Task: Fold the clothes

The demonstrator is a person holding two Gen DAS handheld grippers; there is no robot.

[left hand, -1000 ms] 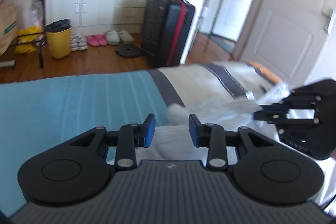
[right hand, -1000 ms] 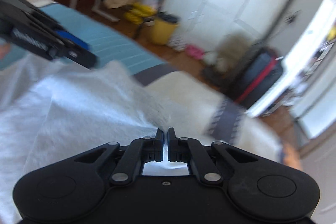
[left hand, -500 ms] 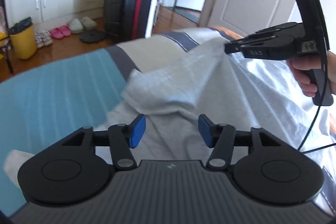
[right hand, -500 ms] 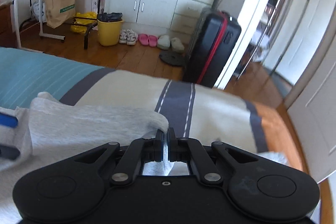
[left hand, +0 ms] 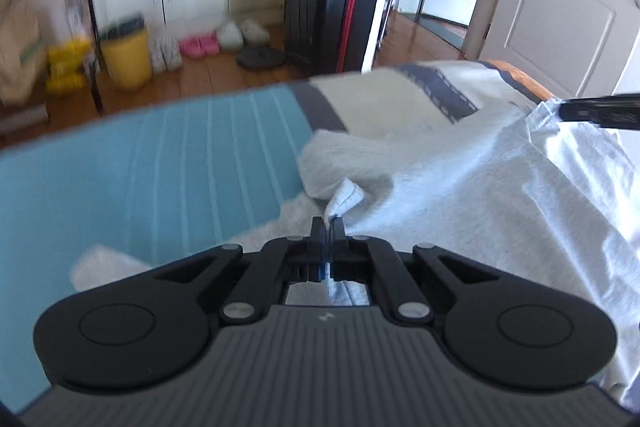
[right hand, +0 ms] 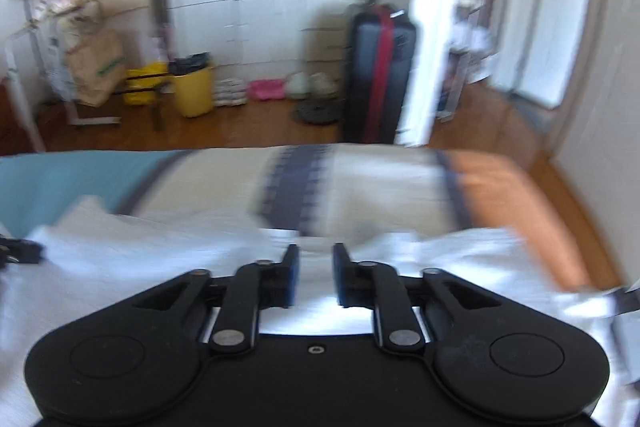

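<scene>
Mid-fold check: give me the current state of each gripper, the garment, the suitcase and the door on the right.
left gripper: shut, pinching a small fold of the garment.
right gripper: jaws opening, no cloth pressed between the pads.
grey garment: spread crumpled on the bed, not yet folded.
suitcase: upright on the floor, closed.
white door: too little shows to say whether it is open or shut.
</scene>
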